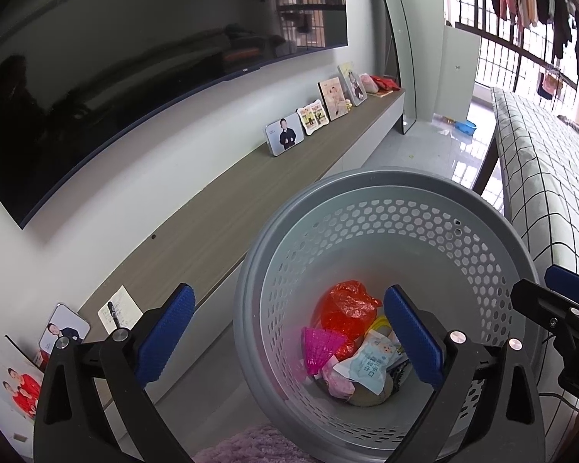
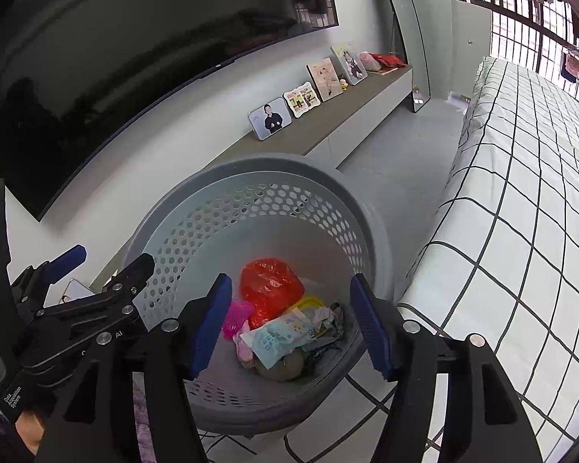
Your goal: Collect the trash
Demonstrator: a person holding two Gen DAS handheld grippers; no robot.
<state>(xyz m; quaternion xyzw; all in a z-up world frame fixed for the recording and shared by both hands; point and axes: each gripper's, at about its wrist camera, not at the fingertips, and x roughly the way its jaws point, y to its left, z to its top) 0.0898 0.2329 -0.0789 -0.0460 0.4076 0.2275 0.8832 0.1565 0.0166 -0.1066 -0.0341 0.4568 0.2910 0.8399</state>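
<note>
**A:** Where is the trash?

**B:** At the bottom of the grey perforated basket (image 1: pixel 386 231): a red plastic bag (image 1: pixel 347 305), a pink shuttlecock (image 1: pixel 320 349) just beside it, and a pale blue wrapper (image 1: pixel 366 366) on top of the rest.

**A:** And the basket?

**B:** Between the bed (image 2: pixel 521 193) and the low worktop (image 1: pixel 220 208) under the television (image 1: pixel 135 58), photo frames (image 1: pixel 284 135) lined up beyond it.

**A:** The tools?

**B:** The left hand-held gripper (image 1: pixel 289 337) and the right hand-held gripper (image 2: pixel 289 322) hover over the basket's mouth, both spread wide, holding nothing.
</note>
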